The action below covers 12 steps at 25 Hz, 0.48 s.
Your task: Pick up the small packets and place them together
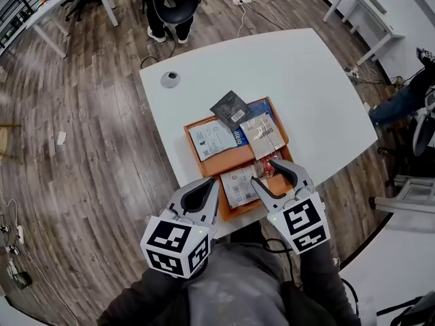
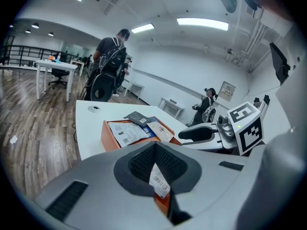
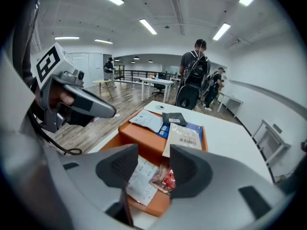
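Observation:
Several small packets lie on an orange tray (image 1: 234, 160) on the white table (image 1: 306, 80): a dark grey one (image 1: 231, 109), a blue one (image 1: 255, 111), a beige one (image 1: 263, 134) and a white one (image 1: 212, 140). Nearer me lie another white packet (image 1: 238, 185) and a red packet (image 1: 267, 169). My right gripper (image 1: 266, 171) hangs open just above the red packet (image 3: 165, 180), with nothing between its pads. My left gripper (image 1: 215, 182) is at the tray's near left corner, tips together and empty. The white packet (image 2: 159, 182) shows through the hollow behind them.
A round grey disc (image 1: 170, 79) sits at the table's far left corner. A person with a backpack (image 1: 170, 5) stands beyond the far end. Another person (image 1: 401, 104) sits to the right. The table's near edge runs just under both grippers.

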Motion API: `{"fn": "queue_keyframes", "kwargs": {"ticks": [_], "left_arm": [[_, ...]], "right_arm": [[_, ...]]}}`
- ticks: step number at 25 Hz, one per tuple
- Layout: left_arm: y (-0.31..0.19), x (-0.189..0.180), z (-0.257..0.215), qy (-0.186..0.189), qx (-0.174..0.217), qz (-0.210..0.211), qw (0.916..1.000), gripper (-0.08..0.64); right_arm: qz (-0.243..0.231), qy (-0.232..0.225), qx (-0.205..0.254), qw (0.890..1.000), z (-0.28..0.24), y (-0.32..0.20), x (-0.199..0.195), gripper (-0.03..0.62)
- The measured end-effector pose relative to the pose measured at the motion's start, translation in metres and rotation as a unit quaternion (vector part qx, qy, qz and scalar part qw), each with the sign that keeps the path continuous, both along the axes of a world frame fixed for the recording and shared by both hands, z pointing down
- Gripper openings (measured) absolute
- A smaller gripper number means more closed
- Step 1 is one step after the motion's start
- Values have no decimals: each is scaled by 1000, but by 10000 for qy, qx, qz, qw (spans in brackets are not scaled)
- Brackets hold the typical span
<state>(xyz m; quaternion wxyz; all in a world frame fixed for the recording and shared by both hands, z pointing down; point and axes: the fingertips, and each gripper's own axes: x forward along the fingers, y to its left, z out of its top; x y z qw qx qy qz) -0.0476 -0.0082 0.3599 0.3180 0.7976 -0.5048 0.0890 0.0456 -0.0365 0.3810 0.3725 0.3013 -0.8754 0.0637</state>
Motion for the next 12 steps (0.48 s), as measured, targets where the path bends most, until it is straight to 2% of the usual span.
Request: {"fn": "queue_keyframes", "kwargs": {"ticks": [7,12], "left_arm": [[2,6,22,-67,-298,92,9995,-3],[1,-2,31,-106,-424,-70,9990,-3]], "right_arm": [[-225,98,-557,9981,39,21,-3,204],[-777,419,-653,9940,64,30,-23,204]]}}
